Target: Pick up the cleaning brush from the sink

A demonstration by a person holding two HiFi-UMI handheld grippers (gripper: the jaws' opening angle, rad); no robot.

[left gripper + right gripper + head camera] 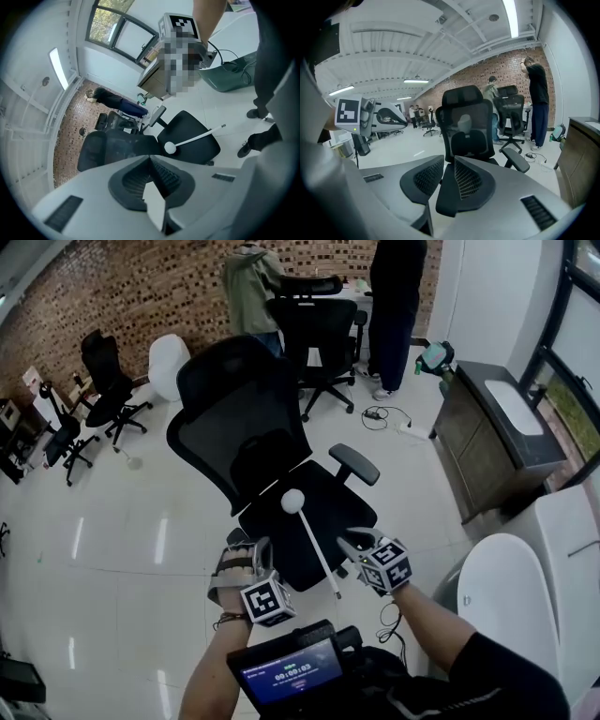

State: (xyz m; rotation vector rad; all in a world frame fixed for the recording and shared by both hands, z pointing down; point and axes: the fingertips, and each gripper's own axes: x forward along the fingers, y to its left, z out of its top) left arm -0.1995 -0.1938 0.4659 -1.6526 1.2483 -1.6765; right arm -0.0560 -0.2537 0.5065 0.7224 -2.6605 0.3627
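The cleaning brush (314,545), a thin white stick with a white ball head, lies across the seat of a black office chair (253,427); in the left gripper view the brush (192,139) juts past the seat's edge. Both grippers hover just short of the seat's near edge. My left gripper (246,554) is to the left of the handle, its jaws (151,161) meeting at the tips with nothing in them. My right gripper (361,542) is just right of the handle's near end, its jaws (447,161) a narrow gap apart and empty. The brush's ball head (465,123) shows above them.
A dark cabinet with a white sink basin (514,407) stands at the right wall. A big white rounded fixture (506,596) is at the near right. More office chairs (319,329) and two standing people (394,296) are at the back. Cables (384,416) lie on the floor.
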